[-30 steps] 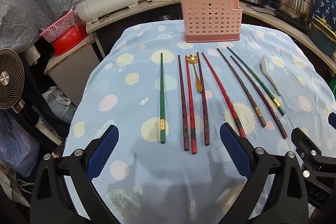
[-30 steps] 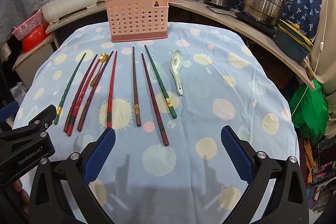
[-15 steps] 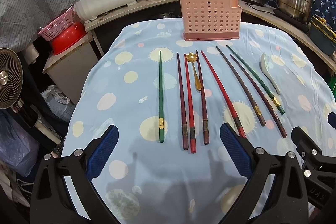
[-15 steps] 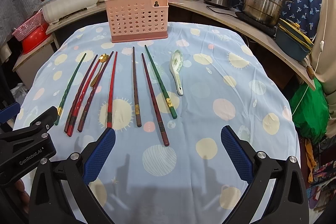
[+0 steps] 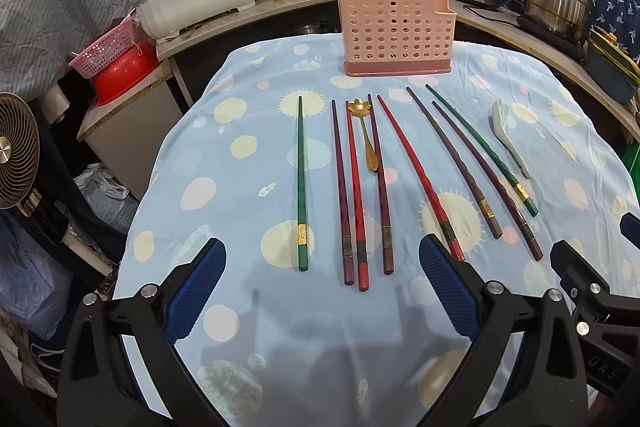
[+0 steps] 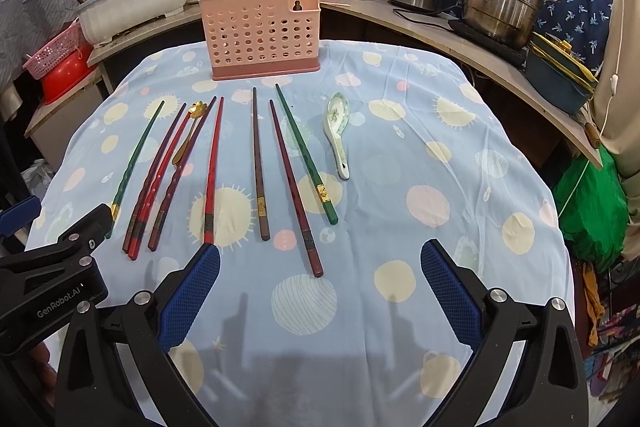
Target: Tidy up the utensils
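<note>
Both sets of jaws stood wide apart, empty: left gripper (image 5: 320,267) and right gripper (image 6: 320,267) at 6 o'clock over the tablecloth (image 6: 440,227). Nothing sorted yet. Chopsticks (image 5: 302,183) and both spoons lay mid-table; pink holder (image 5: 396,27) empty-looking at 12 o'clock. Next probably: pinching a thin stick low and square.

Two hand-held grippers are held side by side, pointing forward. The left gripper (image 5: 320,267) is seen with jaws spread wide and empty; the right gripper (image 6: 320,271) likewise, jaws wide apart.
</note>
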Available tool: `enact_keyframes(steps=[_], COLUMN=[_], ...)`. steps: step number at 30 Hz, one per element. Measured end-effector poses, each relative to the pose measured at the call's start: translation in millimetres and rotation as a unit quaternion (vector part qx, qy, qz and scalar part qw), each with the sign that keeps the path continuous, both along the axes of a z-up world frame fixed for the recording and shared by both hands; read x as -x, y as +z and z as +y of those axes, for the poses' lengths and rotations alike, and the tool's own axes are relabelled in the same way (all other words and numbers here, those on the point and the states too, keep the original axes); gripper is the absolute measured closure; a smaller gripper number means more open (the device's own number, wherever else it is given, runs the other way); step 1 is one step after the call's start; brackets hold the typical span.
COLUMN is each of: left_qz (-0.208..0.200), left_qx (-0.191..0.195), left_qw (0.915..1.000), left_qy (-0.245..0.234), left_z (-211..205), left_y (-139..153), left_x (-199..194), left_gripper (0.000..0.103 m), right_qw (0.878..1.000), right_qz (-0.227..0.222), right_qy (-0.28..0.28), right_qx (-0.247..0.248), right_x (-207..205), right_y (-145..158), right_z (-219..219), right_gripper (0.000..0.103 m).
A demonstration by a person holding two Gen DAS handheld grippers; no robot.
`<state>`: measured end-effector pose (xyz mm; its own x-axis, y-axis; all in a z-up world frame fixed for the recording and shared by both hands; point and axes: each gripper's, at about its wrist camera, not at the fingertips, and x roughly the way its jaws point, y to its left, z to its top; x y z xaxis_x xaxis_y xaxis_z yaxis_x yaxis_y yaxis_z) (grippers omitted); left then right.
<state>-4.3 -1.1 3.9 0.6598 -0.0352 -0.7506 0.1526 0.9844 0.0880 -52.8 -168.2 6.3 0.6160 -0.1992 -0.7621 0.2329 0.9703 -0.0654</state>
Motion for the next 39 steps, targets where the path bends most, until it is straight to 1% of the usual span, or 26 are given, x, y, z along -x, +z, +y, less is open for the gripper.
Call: enact_keyframes(steps=[10, 11, 18, 22, 32, 39], left_qz=[0.006, 0.008, 0.011, 0.017, 0.034, 0.047], left_qx=[0.0, 0.002, 0.003, 0.005, 0.008, 0.006], left_qw=[1.0, 1.0, 0.9999, 0.9998, 0.9973, 0.9963], left_qy=[0.002, 0.002, 0.001, 0.012, 0.064, 0.072], left_z=[-5.5, 0.2, 2.4, 9.1, 42.8, 50.5], left_y=[-3.5, -3.4, -6.2, -9.7, -25.1, -35.1], left_x=[-0.4, -4.5, -11.4, -21.8, -57.5, -73.2], left_gripper=[0.01, 0.01, 0.01, 0.01, 0.01, 0.01], right_qw=[1.0, 1.0, 1.0, 1.0, 0.999, 0.999], right_qz=[0.009, 0.009, 0.015, 0.018, 0.025, 0.026], right_qy=[-0.002, -0.002, -0.005, -0.008, -0.021, -0.03], right_qx=[-0.008, -0.009, -0.012, -0.016, -0.021, -0.023], right_x=[-4.7, -5.3, -12.6, -19.6, -45.6, -70.1], right_y=[-6.6, -6.9, -10.3, -13.4, -22.4, -25.4], right_z=[-2.5, -3.0, -7.5, -12.8, -29.5, -39.4], right_gripper=[0.007, 0.007, 0.007, 0.007, 0.007, 0.01])
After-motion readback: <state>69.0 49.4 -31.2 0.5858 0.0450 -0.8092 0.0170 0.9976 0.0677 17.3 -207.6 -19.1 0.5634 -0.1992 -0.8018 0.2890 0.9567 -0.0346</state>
